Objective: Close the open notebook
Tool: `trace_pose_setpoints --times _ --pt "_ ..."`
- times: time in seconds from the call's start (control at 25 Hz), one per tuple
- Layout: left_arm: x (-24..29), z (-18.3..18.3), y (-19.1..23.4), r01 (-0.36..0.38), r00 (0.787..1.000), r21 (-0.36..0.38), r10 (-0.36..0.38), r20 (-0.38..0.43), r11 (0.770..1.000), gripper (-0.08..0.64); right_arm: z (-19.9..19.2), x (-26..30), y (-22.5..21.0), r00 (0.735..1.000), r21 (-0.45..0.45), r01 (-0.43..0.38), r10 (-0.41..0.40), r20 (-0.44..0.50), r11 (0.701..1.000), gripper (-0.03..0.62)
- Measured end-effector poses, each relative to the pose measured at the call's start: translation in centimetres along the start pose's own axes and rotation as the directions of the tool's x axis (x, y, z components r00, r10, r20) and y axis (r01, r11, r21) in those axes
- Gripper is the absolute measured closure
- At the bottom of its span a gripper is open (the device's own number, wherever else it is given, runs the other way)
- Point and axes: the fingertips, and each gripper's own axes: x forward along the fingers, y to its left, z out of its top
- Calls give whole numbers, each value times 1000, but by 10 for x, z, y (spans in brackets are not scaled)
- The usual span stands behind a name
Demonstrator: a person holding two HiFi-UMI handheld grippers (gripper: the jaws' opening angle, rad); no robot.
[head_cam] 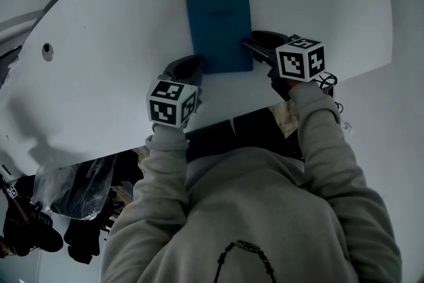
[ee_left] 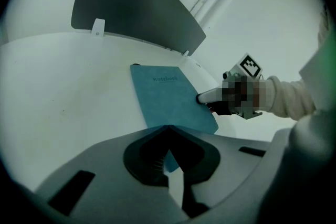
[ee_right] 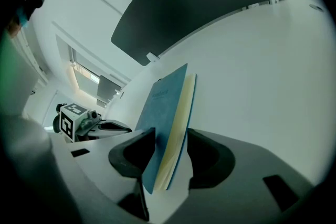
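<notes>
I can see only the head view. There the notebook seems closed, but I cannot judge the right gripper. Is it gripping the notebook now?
Observer: No. In the right gripper view, the right gripper has its fingers wide apart. The notebook edge stands between them, with a gap on one side.
Operator: Are the pages really together?
Observer: Yes, the cream page edges show as one stack between the blue covers.
Operator: And the left gripper?
Observer: In its own view, the left gripper has its fingers meeting at the tips, over the notebook's near corner.
</notes>
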Motion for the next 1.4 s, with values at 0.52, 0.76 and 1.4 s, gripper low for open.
trace_pose_setpoints --times 0.52,0.76,1.4 --pt "10 -6 -10 29 999 63 -28 -24 998 565 10 -5 11 998 -9 -50 50 38 999 423" --pt "8 -1 -12 68 998 39 -68 -6 997 565 33 -18 54 987 -110 -152 158 43 982 439" --pt "-57 12 20 112 956 -97 -80 283 989 565 50 -4 164 928 -279 -364 372 -25 889 456"
